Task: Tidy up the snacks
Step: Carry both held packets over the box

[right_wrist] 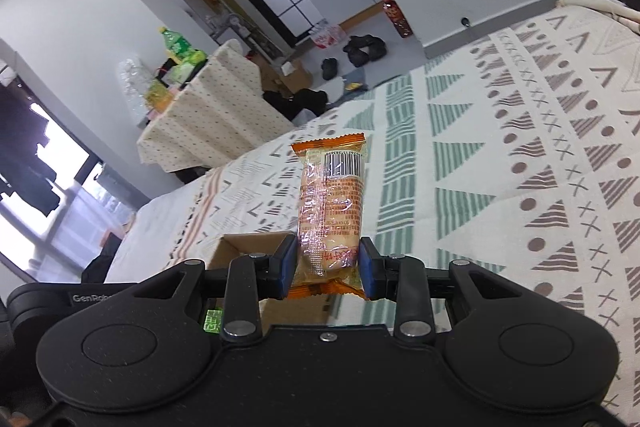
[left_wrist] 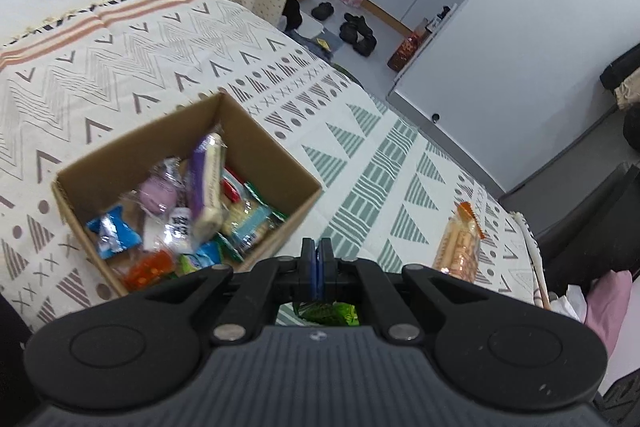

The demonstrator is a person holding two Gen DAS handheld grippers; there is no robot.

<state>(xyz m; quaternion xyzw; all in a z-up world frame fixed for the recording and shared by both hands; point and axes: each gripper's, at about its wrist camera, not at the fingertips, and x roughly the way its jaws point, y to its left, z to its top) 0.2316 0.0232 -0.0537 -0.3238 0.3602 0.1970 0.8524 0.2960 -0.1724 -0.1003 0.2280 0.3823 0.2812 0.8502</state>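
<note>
Orange snack pack [right_wrist: 331, 211] | clamped in right gripper [right_wrist: 328, 269] | above box [right_wrist: 248, 247]

One cardboard box [left_wrist: 276, 163] sits on the bed [left_wrist: 120, 67], and in it, as far as can be counted, about ten wrapped snacks lie heaped: one long purple-and-cream bar [left_wrist: 208, 187], one pink round pack [left_wrist: 158, 193], two blue-wrapped packs [left_wrist: 114, 231], one orange pack [left_wrist: 148, 269], one red-and-white pack [left_wrist: 232, 187], and several green-edged biscuit packs (overlapping too much for a firm count). One orange wafer pack [right_wrist: 332, 211] is outside the box. One green packet [left_wrist: 332, 313] shows under the left claw [left_wrist: 319, 267]. Two claws in all, the right claw [right_wrist: 328, 267] being the second.
</note>
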